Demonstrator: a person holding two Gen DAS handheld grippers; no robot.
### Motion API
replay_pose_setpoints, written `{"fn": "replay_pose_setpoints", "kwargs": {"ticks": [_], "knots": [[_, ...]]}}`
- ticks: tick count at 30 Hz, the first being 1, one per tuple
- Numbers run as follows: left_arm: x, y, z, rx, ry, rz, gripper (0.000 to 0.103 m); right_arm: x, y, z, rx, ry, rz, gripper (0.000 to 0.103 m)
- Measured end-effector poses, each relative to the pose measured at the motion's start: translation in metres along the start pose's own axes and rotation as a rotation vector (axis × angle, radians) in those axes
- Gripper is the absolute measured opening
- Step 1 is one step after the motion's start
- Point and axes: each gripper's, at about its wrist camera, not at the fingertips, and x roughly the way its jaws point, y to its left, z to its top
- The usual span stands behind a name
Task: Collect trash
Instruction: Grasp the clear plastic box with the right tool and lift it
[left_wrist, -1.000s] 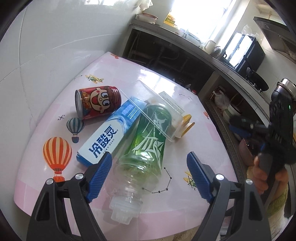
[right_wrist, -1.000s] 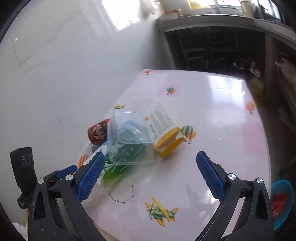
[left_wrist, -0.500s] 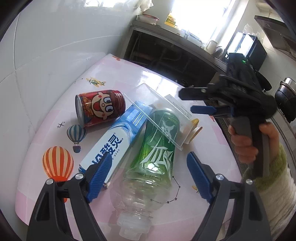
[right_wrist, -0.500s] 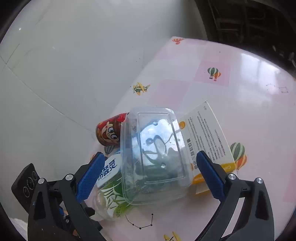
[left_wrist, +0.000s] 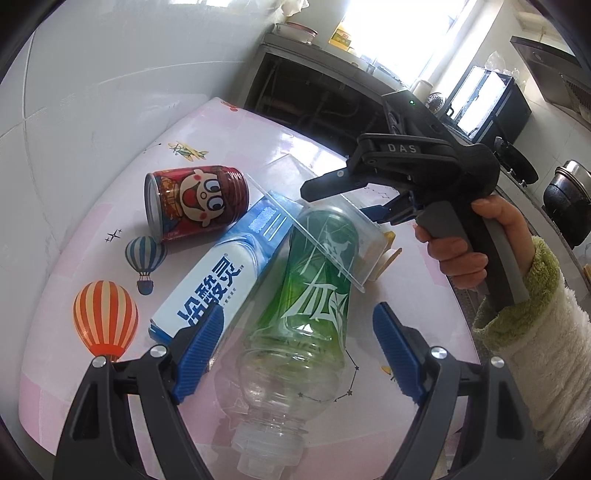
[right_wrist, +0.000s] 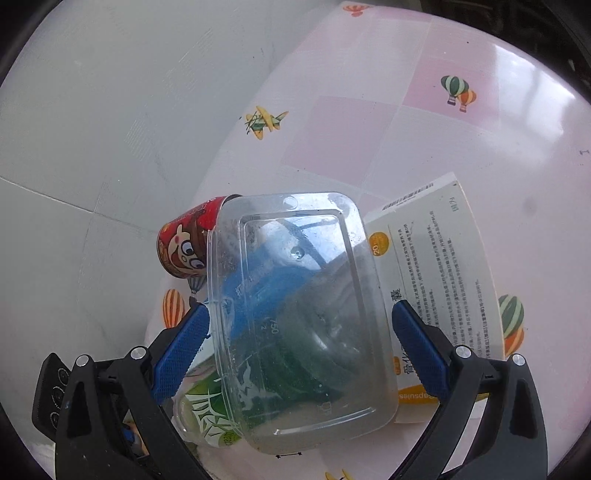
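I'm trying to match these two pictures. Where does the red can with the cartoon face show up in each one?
Left wrist view: the red can lies on its side, upper left of centre, left of the blue-and-white box.
Right wrist view: the red can sits left of centre, partly hidden behind the clear plastic container.
Shared landmark: the green bottle, lying under that container in both views.

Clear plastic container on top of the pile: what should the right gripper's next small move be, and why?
Probably lower a little further and close on the clear plastic container. The right gripper is open, its blue pads flanking the container's long sides without visibly pressing. The container lies topmost, over the green bottle and blue box, so it should lift off first.
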Motion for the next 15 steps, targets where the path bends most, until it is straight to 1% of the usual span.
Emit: {"fn": "replay_pose_setpoints", "kwargs": {"ticks": [1, 2, 3, 6, 9, 13, 15], "knots": [[0.0, 0.001, 0.0, -0.002, -0.001, -0.002, 0.081, 0.002, 0.002, 0.001, -0.001, 0.0, -0.007, 0.094], [0.0, 0.002, 0.0, -0.004, -0.003, -0.004, 0.081, 0.004, 0.003, 0.001, -0.004, -0.001, -0.02, 0.09], [-0.001, 0.004, -0.001, -0.005, -0.003, -0.004, 0.081, 0.004, 0.004, 0.0, -0.006, -0.006, -0.031, 0.087], [-0.003, 0.007, -0.001, -0.017, -0.011, -0.01, 0.081, 0.005, 0.006, -0.002, -0.008, -0.025, -0.046, 0.086], [-0.013, 0.017, 0.006, -0.019, -0.052, -0.009, 0.081, 0.0, 0.005, -0.006, -0.007, -0.039, -0.051, 0.086], [-0.023, 0.033, 0.031, -0.019, -0.127, 0.05, 0.081, -0.005, 0.003, -0.012, -0.002, -0.051, -0.045, 0.086], [-0.018, 0.044, 0.045, -0.015, -0.131, 0.096, 0.081, -0.01, 0.002, -0.015, 0.008, -0.061, -0.042, 0.086]]}}
